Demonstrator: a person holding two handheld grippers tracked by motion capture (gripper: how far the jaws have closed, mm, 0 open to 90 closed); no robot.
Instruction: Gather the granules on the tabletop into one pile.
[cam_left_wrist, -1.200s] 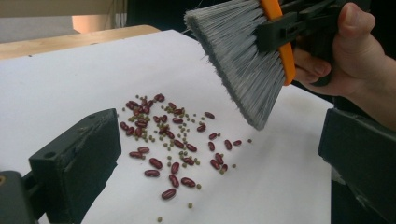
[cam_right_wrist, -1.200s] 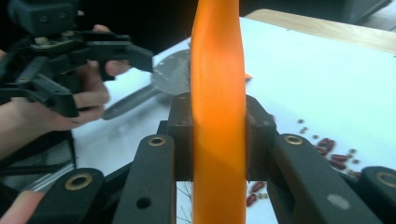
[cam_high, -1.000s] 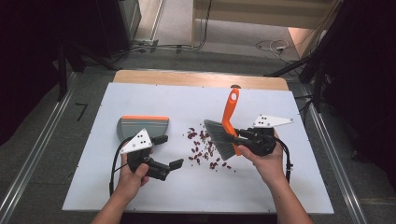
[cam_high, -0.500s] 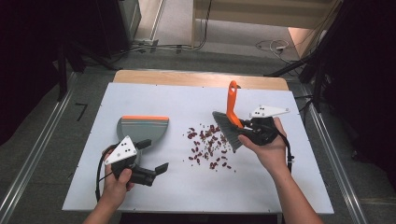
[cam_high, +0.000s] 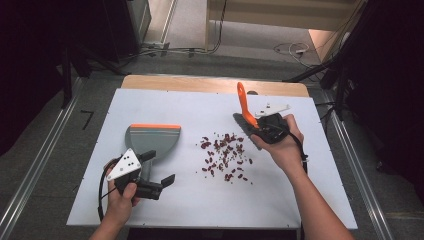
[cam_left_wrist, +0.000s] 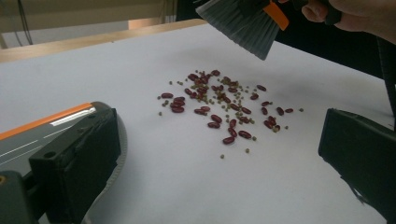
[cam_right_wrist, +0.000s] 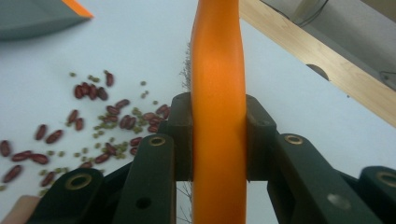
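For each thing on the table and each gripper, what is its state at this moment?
Brush: clamped by its orange handle, bristles lifted off the table.
Right gripper: shut on the brush.
Left gripper: open, holding nothing.
Dustpan: flat on the table, no beans in it.
Beans: scattered loose on the table, not yet swept.

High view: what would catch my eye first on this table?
Probably the scatter of red beans and small green ones in the middle of the white table. Just right of it, the right gripper is shut on an orange-handled brush, bristles raised above the beans. To the left lies a grey dustpan, with the left gripper open beside it.
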